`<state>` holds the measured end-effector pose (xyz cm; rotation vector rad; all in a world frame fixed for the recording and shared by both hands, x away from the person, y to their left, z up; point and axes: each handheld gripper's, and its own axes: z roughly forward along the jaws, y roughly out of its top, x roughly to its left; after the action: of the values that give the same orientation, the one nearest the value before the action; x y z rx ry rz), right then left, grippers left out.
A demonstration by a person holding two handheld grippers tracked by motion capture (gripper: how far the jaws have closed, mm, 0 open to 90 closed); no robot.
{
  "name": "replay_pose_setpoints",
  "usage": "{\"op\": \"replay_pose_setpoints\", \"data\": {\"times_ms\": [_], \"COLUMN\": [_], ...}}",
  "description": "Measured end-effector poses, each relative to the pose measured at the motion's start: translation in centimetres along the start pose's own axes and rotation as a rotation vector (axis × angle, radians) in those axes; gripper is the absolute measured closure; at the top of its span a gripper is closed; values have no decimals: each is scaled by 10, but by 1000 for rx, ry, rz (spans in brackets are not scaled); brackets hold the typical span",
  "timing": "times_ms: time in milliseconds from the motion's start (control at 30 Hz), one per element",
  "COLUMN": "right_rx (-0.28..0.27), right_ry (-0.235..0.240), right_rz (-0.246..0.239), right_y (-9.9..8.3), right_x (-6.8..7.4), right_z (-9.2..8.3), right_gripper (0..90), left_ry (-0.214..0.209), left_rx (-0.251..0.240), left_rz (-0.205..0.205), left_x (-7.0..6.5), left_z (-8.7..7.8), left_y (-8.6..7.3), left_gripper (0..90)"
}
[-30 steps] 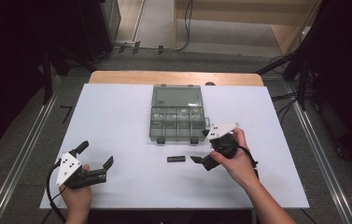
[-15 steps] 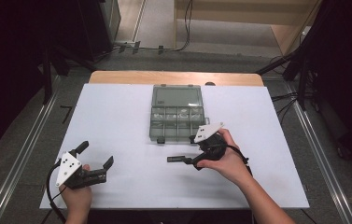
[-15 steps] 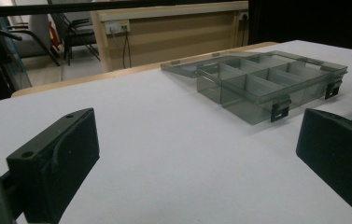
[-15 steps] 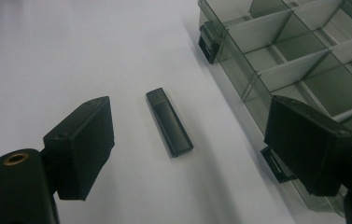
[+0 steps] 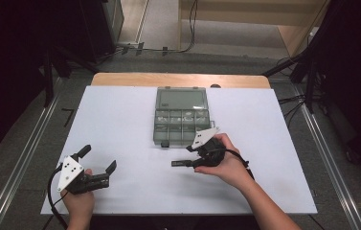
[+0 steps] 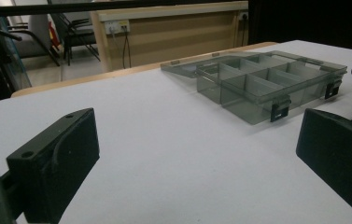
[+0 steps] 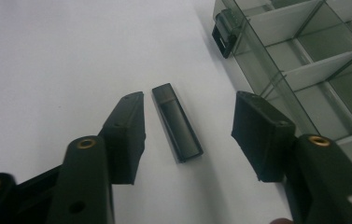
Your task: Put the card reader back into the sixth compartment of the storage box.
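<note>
Landmark: clear compartment box [image 5: 182, 115], lid open, sitting at the far-middle of the white counter [image 5: 120, 120].

Right tool [image 5: 191, 155] is just in front of the box's near edge, held by the right hand [image 5: 223, 160]. Forearm comes in from the bottom right at a diagonal, wrist bent so the tool points left across the counter, grey plate up. In the right gripper view the jaws stand apart w/ a small black stick [image 7: 177, 122] lying flat on the counter in the gap between them, touching neither jaw. The stick runs roughly along the jaws' line and sits just beside the box's front corner w/ the black latch [image 7: 222, 29]. In the high view the stick [image 5: 180, 164] pokes out left of the tool, near the box's front.

Left tool [image 5: 99, 163] is well apart from the box, toward the near-left corner of the counter. Left hand [image 5: 78, 196] grips it from below, tool aimed right and slightly toward the box. Jaws wide apart, nothing between them; in the left gripper view the box [image 6: 267, 79] shows ahead past the right jaw.
</note>
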<state>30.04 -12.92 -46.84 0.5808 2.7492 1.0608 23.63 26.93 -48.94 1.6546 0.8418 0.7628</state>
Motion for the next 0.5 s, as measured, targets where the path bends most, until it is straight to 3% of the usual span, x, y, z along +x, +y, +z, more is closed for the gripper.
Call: {"op": "replay_pose_setpoints", "data": {"times_ms": [500], "right_rx": [67], "right_ry": [30], "right_rz": [-33], "right_y": [4], "right_x": [-1], "right_z": [22], "right_gripper": [568], "left_ry": [-2], "left_rx": [0], "left_rz": [0], "left_x": [0], "left_z": [0], "left_y": [0], "left_gripper": [0]}}
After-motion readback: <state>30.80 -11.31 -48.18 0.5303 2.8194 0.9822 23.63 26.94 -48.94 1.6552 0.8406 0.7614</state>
